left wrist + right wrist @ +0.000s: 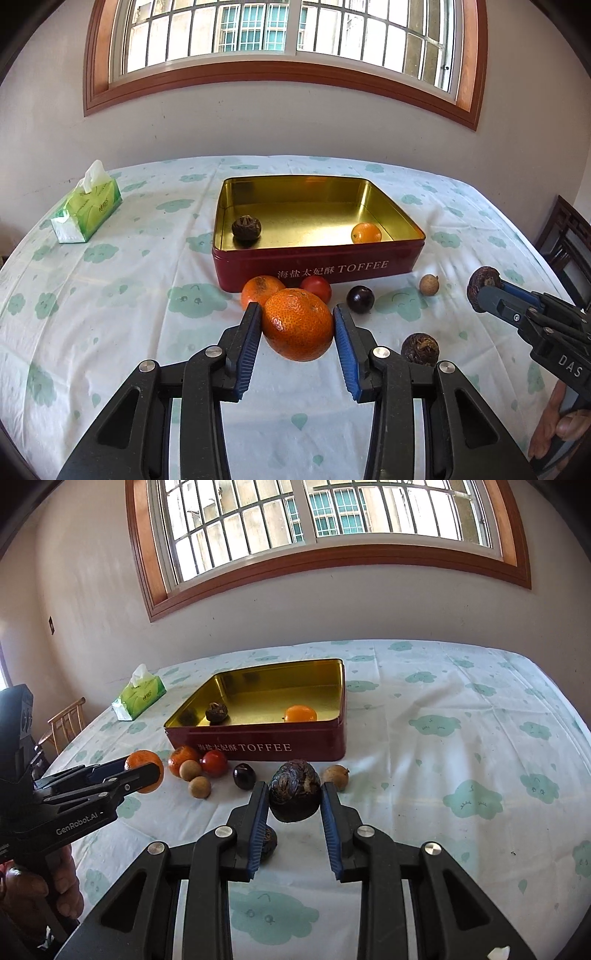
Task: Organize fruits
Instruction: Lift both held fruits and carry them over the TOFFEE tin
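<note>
The left gripper (297, 325) pinches a large round orange mandarin (298, 324) between its blue pads, lifted clear of the cloud-patterned cloth on the bench (110, 295). The right gripper (294, 805) clamps a dark brown wrinkled fruit (294, 794), also raised. Toward the far edge stands an open red toffee tin with a gold inside (317, 264), holding one dark wrinkled fruit (246, 228) and one small orange (366, 233). Just before the tin's near wall lie a second mandarin (258, 290), a red tomato-like fruit (316, 288) and a dark purple round fruit (360, 299).
</note>
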Action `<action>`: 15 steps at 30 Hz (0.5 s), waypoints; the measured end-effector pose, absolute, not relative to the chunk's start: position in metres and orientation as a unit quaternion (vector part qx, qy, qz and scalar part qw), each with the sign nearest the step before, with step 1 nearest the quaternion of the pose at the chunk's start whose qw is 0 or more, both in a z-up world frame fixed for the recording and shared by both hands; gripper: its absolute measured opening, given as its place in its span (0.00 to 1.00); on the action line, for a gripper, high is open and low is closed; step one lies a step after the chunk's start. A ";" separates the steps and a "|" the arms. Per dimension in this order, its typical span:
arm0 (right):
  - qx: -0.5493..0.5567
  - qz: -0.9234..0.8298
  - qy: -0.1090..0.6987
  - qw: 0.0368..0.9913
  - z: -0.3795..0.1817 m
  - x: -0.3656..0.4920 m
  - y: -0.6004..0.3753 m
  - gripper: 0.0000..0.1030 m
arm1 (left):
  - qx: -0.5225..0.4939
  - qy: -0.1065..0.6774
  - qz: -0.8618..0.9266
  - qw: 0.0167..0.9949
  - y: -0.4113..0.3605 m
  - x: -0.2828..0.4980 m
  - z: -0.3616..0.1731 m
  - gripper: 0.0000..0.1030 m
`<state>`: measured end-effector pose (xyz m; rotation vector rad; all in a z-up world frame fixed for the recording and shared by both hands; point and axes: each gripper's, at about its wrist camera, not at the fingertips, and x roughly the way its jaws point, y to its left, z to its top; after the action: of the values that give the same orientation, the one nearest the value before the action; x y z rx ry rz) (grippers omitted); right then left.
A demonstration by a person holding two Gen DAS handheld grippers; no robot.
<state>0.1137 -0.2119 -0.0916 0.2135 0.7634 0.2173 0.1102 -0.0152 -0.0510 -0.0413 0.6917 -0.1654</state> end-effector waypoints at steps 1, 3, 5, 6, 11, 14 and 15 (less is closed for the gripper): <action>0.108 0.107 0.365 0.918 -0.089 0.111 -0.210 0.25 | -0.021 0.336 -0.078 0.938 -0.013 0.110 -0.050 0.39; 0.112 0.104 0.360 0.921 -0.086 0.109 -0.207 0.25 | -0.020 0.333 -0.072 0.940 -0.010 0.110 -0.049 0.39; 0.115 0.103 0.358 0.921 -0.084 0.107 -0.204 0.25 | -0.020 0.330 -0.069 0.941 -0.008 0.110 -0.047 0.39; 0.116 0.103 0.359 0.921 -0.085 0.107 -0.203 0.25 | -0.017 0.328 -0.066 0.942 -0.009 0.109 -0.046 0.39; 0.117 0.105 0.358 0.920 -0.082 0.106 -0.199 0.25 | -0.001 0.316 -0.055 0.947 -0.010 0.107 -0.043 0.39; 0.113 0.107 0.356 0.922 -0.080 0.105 -0.195 0.25 | -0.001 0.314 -0.055 0.948 -0.010 0.108 -0.043 0.39; 0.113 0.107 0.355 0.922 -0.080 0.106 -0.194 0.25 | -0.001 0.314 -0.054 0.948 -0.009 0.108 -0.043 0.39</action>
<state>0.1056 -0.1941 -0.0798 0.2317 0.7288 0.2206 0.1085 -0.0095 -0.0425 -0.0019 0.6389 -0.1099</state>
